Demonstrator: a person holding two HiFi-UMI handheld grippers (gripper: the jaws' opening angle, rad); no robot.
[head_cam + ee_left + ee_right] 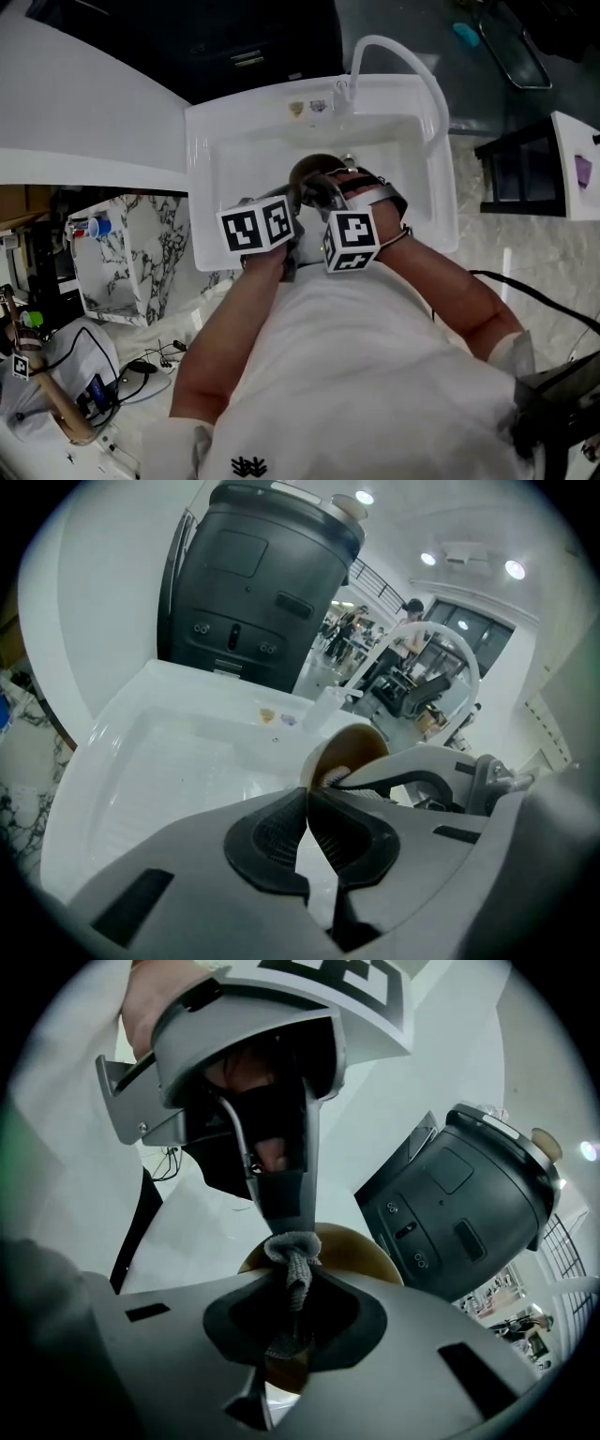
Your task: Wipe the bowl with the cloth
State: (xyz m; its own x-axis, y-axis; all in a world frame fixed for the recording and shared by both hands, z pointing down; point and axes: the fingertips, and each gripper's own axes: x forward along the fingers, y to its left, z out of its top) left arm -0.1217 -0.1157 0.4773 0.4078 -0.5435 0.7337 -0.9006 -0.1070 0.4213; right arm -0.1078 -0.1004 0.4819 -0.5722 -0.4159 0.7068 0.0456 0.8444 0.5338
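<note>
A bowl (314, 169), brown inside, is held over the white sink (230, 159). In the left gripper view my left gripper (307, 803) is shut on the rim of the bowl (356, 747), whose pale wall runs down between the pads. In the right gripper view my right gripper (286, 1321) is shut on a grey cloth (292, 1274), and the cloth presses against the bowl (361, 1255) right beside the left gripper's tips. In the head view both marker cubes sit close together at the sink's front edge, the left cube (258, 225) beside the right cube (352, 239).
A white faucet (403, 56) arches over the back right of the sink. A black appliance (253, 583) stands behind the sink. A marbled box (127, 258) and cables lie on the floor to the left. A dark stand (525, 173) is on the right.
</note>
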